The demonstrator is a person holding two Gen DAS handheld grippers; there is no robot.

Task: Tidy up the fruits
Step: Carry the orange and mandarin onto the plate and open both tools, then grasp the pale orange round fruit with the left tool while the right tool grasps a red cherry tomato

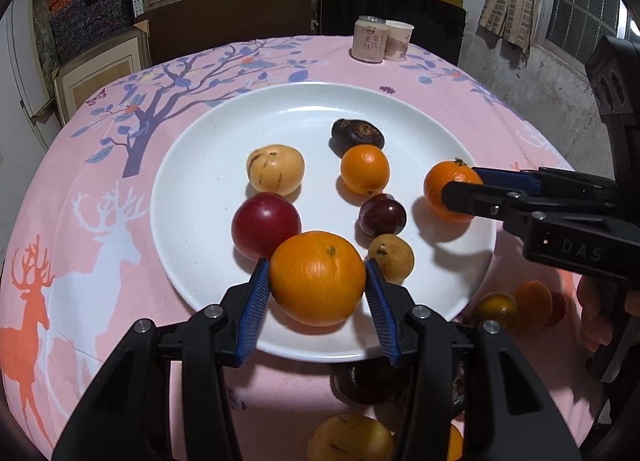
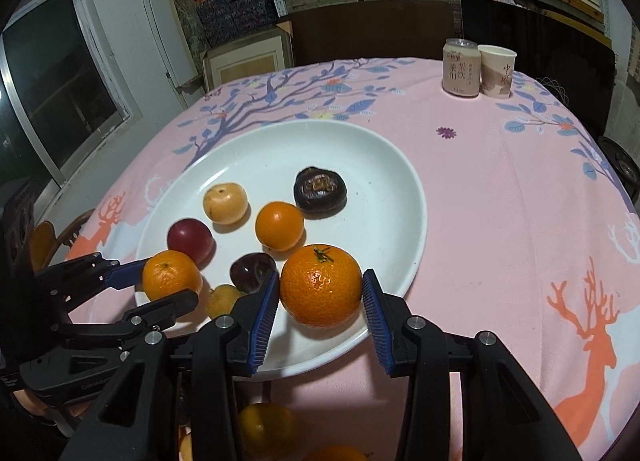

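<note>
Left wrist view: left gripper (image 1: 317, 287) pinches a big orange (image 1: 317, 277) between its blue pads, held over the near rim of the white plate (image 1: 224, 133); shadow under it suggests it is not down yet. The right gripper (image 1: 460, 193) comes in from the right, clamped on a mandarin (image 1: 444, 185) over the plate's right edge. Already lying on the plate: yellow fruit (image 1: 275, 169), red plum (image 1: 264, 223), small orange (image 1: 365, 169), dark wrinkled fruit (image 1: 357, 133), dark plum (image 1: 382, 215), small yellow-brown fruit (image 1: 391, 259). Fruit left off the plate: a small cluster on the pink tablecloth (image 1: 120, 189) by the plate's right near edge, more below the gripper, partly hidden. Right wrist view: the mandarin (image 2: 321, 285) sits between the right gripper (image 2: 320, 301) pads, stem up, above the plate's (image 2: 360, 149) near rim, looks lifted. Left gripper (image 2: 170, 281) at left with its orange (image 2: 171, 275) over the plate's left edge. Same six fruits on the plate. More orange and yellow fruit shows at the bottom behind the jaws, count unclear. Can (image 2: 461, 68) and paper cup (image 2: 497, 71) stand far back, not involved. Judgement: about midway or past; six placed, two about to be set down, several loose fruits left to collect.
</note>
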